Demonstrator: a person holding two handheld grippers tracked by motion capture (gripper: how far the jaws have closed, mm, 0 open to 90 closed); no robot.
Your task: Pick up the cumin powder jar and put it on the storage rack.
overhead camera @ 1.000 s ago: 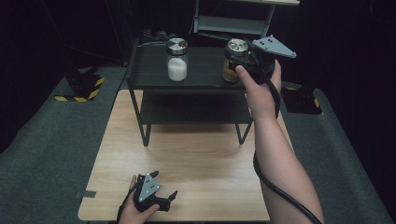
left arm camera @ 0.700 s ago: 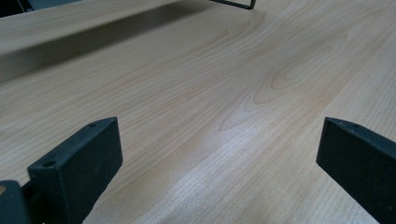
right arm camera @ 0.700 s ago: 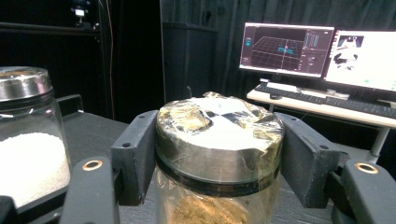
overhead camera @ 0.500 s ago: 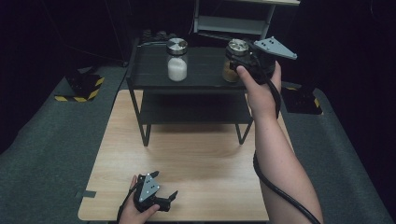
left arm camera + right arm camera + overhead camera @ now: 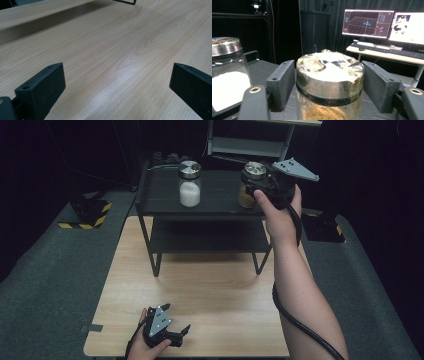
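High view: right gripper (image 5: 256, 181) at the brown-filled jar (image 5: 248, 190) on the black shelf (image 5: 215, 195); left gripper (image 5: 172, 322) rests wide open on the table (image 5: 215, 285).

Right gripper view: jaws, just opened, flank the jar's lid, apparently clear; withdrawing crookedly could topple it against the white-filled jar (image 5: 227, 75).

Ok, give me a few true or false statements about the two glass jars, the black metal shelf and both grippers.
1. The glass jar of brown powder stands on the black metal shelf. True.
2. The right gripper clamps that jar's lid. False: its jaws have just been opening, with gaps beside the lid.
3. The glass jar of white powder lies tipped over. False: it stands upright.
4. The left gripper is open over the wooden table. True.
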